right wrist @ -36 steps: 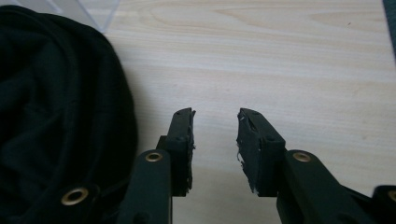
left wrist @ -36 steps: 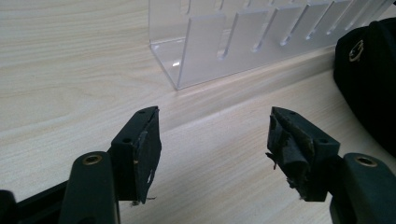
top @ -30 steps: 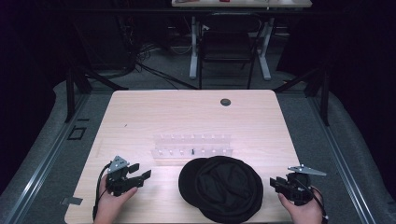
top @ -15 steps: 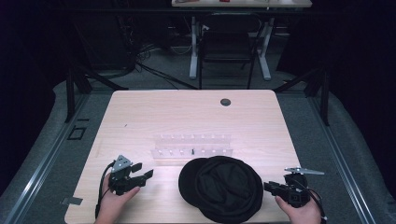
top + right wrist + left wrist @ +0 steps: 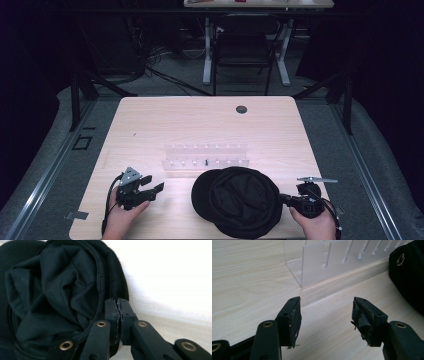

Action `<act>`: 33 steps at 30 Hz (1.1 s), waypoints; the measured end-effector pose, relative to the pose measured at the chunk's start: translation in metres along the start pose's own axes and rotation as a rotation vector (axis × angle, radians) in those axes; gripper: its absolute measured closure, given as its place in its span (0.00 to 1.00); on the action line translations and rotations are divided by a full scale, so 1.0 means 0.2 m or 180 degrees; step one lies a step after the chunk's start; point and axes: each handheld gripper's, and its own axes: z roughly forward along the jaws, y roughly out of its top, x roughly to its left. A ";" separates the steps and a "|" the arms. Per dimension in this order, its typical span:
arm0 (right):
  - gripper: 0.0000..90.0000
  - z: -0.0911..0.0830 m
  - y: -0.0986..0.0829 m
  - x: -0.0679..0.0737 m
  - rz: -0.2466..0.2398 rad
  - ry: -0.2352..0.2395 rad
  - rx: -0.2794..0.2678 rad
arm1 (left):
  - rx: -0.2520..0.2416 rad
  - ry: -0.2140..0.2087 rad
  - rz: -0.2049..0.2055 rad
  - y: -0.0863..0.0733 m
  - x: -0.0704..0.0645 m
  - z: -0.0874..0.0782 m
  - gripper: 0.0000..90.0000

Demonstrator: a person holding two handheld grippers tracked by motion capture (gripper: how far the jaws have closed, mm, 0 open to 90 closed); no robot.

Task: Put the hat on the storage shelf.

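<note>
Lab: bare test table (image 5: pixel 150 125), black curtains, floor cables (image 5: pixel 150 70).

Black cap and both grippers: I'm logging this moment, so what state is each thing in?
Black cap: crumpled, lying flat on the table, rim pinched.
Right gripper: shut on the cap's rim.
Left gripper: open, empty.
Clear rack: upright, untouched.

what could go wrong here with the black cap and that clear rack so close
1. The right claw is shut at the very rim of the soft black fabric cap; whether cloth sits between the jaws is unclear, so a pull may slip off.
2. The clear acrylic slotted rack stands just beyond the cap, so dragging or lifting the cap forward could knock it.
3. The left claw is open and apart from the cap, giving it no support.
</note>
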 end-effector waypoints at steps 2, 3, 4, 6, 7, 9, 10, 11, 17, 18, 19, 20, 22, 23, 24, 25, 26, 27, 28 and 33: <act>0.98 0.00 0.03 -0.02 -0.0032 -0.0080 -0.0070 | -0.0012 0.0015 -0.0007 0.00 0.00 0.00 0.45; 0.98 0.00 0.04 -0.02 -0.0035 -0.0113 -0.0056 | 0.0005 0.0007 -0.0005 0.00 0.00 0.00 0.45; 0.98 0.01 0.05 -0.03 -0.0010 -0.0132 -0.0066 | 0.0002 0.0012 0.0000 0.00 0.00 -0.01 0.45; 0.98 0.01 0.06 -0.05 0.0012 -0.0131 -0.0072 | -0.0006 0.0029 0.0000 0.00 0.00 -0.01 0.45; 0.96 0.01 0.07 -0.07 0.0085 -0.0061 0.0000 | -0.0005 0.0032 -0.0001 -0.01 0.00 -0.01 0.45; 0.94 0.01 0.08 -0.08 0.0069 -0.0055 0.0068 | -0.0011 0.0033 -0.0008 -0.01 0.00 -0.02 0.45; 0.94 0.01 0.08 -0.08 0.0069 -0.0055 0.0068 | -0.0011 0.0033 -0.0008 -0.01 0.00 -0.02 0.45; 0.91 0.00 0.11 -0.08 -0.0020 -0.0096 0.0154 | -0.0008 0.0032 -0.0006 -0.01 0.01 -0.02 0.45; 0.88 -0.01 0.22 -0.07 -0.0084 -0.0144 0.0583 | 0.0026 0.0031 0.0014 -0.01 0.00 -0.02 0.45; 0.88 -0.01 0.24 -0.07 -0.0096 -0.0143 0.0668 | 0.0025 0.0026 0.0016 -0.01 0.00 -0.02 0.45; 0.88 -0.01 0.25 -0.06 -0.0090 -0.0145 0.0755 | -0.0003 0.0028 0.0013 -0.01 0.00 -0.01 0.45; 0.89 -0.01 0.27 -0.06 -0.0078 -0.0130 0.0792 | 0.0002 0.0023 0.0011 -0.01 0.00 -0.01 0.45; 0.88 0.00 0.29 -0.06 -0.0074 -0.0101 0.0927 | 0.0038 0.0015 0.0032 -0.01 0.00 -0.01 0.45; 0.88 0.00 0.30 -0.06 -0.0056 -0.0062 0.0980 | 0.0038 0.0015 0.0032 -0.01 0.00 -0.01 0.45; 0.88 0.00 0.30 -0.06 -0.0056 -0.0062 0.0980 | 0.0027 0.0018 0.0031 -0.01 0.00 -0.01 0.45; 0.88 0.01 0.31 -0.06 -0.0030 -0.0038 0.1021 | 0.0025 0.0017 0.0038 -0.01 0.00 -0.01 0.45; 0.88 0.02 0.32 -0.06 -0.0051 -0.0041 0.1098 | 0.0023 0.0018 0.0040 -0.01 0.00 -0.01 0.45; 0.88 0.04 0.32 -0.05 -0.0039 -0.0070 0.1122 | 0.0019 0.0014 0.0032 -0.01 0.00 -0.01 0.45; 0.88 0.04 0.32 -0.05 -0.0039 -0.0070 0.1122 | 0.0019 0.0014 0.0032 -0.01 0.00 -0.01 0.45; 0.88 0.09 0.33 -0.05 -0.0038 -0.0127 0.1228 | 0.0059 0.0015 0.0057 -0.01 0.00 -0.01 0.45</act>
